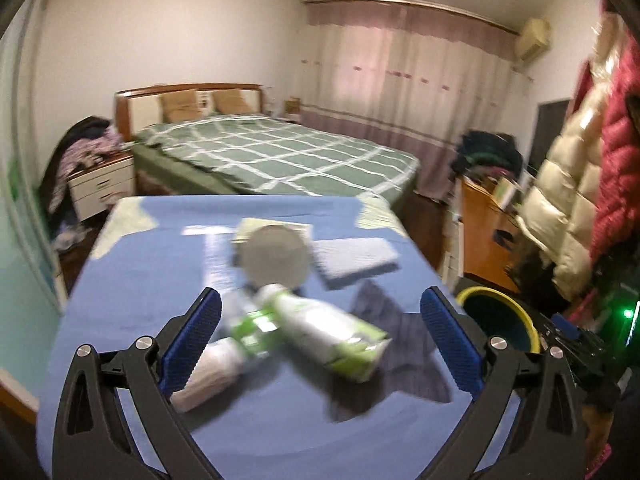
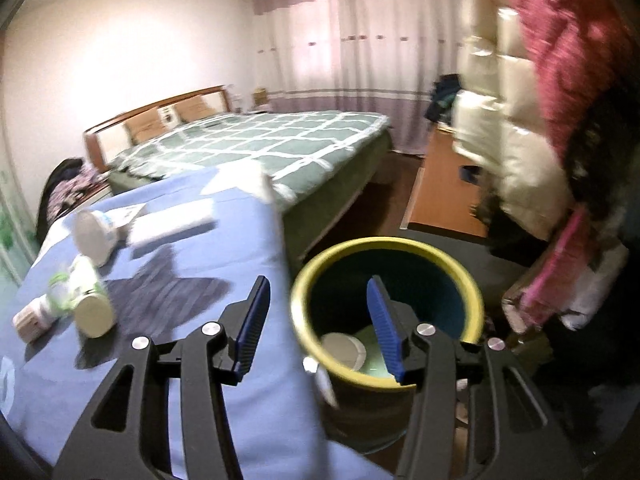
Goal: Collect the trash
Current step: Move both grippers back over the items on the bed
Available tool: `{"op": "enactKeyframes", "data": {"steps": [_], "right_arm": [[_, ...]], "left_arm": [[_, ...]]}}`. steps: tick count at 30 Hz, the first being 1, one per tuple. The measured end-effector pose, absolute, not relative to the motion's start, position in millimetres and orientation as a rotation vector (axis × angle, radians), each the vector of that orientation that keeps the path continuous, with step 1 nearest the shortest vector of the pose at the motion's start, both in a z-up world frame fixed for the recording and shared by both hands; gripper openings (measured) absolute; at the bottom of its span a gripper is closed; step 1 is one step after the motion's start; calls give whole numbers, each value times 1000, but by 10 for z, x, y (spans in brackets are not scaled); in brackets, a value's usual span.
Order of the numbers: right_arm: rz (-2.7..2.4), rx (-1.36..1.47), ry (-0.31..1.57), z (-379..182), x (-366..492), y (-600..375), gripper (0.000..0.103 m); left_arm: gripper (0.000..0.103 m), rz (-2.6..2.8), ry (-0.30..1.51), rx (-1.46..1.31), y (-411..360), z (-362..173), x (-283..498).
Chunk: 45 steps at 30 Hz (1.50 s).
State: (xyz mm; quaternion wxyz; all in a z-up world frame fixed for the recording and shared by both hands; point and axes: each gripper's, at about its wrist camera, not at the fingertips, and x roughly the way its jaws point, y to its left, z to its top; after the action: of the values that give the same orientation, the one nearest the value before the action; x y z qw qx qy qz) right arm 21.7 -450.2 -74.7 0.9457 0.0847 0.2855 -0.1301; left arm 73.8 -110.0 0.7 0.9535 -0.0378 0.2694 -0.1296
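The left gripper [image 1: 320, 312] stood wide open and empty over the blue table [image 1: 120, 320], where the trash lay crowded: a green-and-white tube [image 1: 320, 324] touching a white bottle [image 1: 212, 372], with a round grey tub [image 1: 276, 256] just behind. The right gripper [image 2: 316, 320] hung half open, holding nothing, above the yellow-rimmed bin [image 2: 384, 248] beside the table (a few white pieces already lay inside). I judged the danger was a hasty close catching two items, or knocking the tub so it rolled off the table's edge.
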Motion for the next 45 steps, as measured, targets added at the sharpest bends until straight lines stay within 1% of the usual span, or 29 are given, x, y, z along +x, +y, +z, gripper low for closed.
{"op": "enactKeyframes", "data": {"steps": [5,13,18,31,37,39,41,45], "right_arm": [[-154,125,610,-768,402,-4031,50],[11,50,623,-760,658,-3271,50],[59,69,643,-764,912,-3123,50],[63,49,644,-649,1522,-3048,50],[56,27,721,-749,2029,-3103,50],[40,6,744,-787,2234,-3123,51],[18,-11,771,-844,2466,-3154,58],[-19,0,818,-977,2834,-3258,62]], "left_arm": [[98,-150,519,-117,-590,-8,601],[98,-32,479,-156,-12,5,427],[98,-9,485,-175,189,-33,422],[98,-18,536,-191,159,-213,602],[98,-12,540,-192,159,-221,652],[98,-12,545,-195,159,-238,684],[98,-15,554,-197,149,-264,707],[98,-24,560,-191,116,-296,733]]}}
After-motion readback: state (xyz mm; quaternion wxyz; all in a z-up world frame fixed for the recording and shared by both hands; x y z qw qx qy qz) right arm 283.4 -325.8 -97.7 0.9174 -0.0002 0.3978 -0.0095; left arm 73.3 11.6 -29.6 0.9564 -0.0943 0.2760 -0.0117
